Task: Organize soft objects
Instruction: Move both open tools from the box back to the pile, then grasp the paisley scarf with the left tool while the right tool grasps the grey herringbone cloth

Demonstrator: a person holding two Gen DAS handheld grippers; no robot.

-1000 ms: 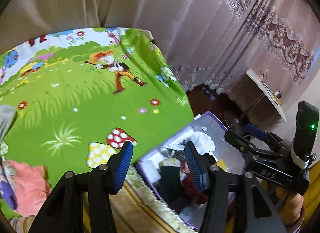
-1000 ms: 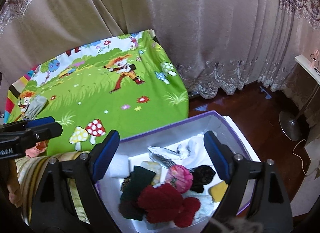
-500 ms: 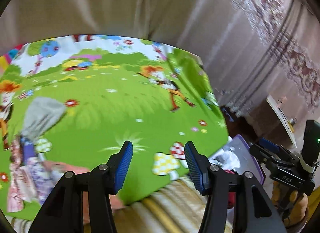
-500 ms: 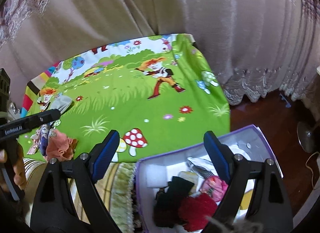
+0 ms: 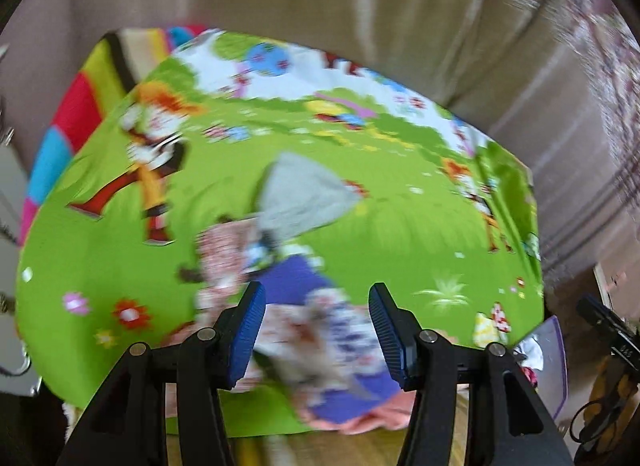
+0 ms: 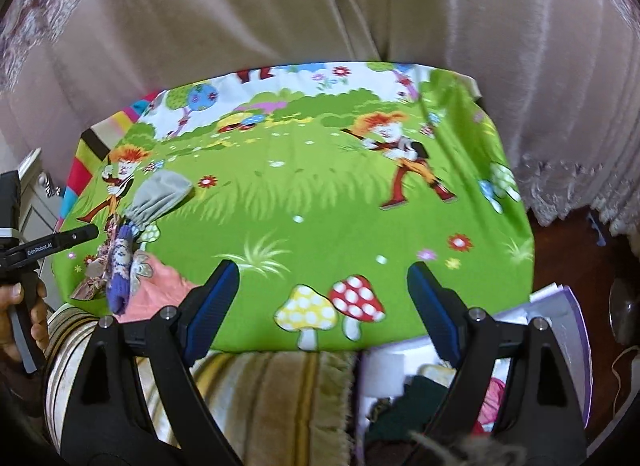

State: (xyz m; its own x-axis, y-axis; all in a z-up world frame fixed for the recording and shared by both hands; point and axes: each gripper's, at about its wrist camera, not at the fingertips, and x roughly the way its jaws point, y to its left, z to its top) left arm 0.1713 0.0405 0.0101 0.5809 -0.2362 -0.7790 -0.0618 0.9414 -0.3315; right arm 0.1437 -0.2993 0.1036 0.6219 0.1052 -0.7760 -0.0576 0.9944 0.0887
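Note:
A pile of soft items lies on the green cartoon cloth point(image 6: 320, 201): a grey cloth point(image 5: 304, 193), a purple patterned sock point(image 5: 300, 278) and a pink cloth point(image 6: 160, 290). My left gripper point(image 5: 316, 330) hovers just over this pile, blurred by motion, its blue pads apart and pressing on nothing. In the right wrist view the left gripper point(image 6: 76, 236) shows at the far left, held by a hand point(image 6: 20, 306). My right gripper point(image 6: 324, 306) is open and empty above the mushroom print. A purple-rimmed box point(image 6: 576, 326) at the lower right holds several soft items.
Beige curtains point(image 6: 320, 5) hang behind the cloth. A striped fringed blanket point(image 6: 272, 390) covers the near edge. Dark wooden floor point(image 6: 568, 258) and a fan base point(image 6: 624, 306) lie to the right. A white cabinet point(image 6: 32, 185) stands at the left.
Both grippers swung left, away from the box. The left one now sits over the pile of cloths; the box has slid to the lower right of both views. Jaw widths are unchanged.

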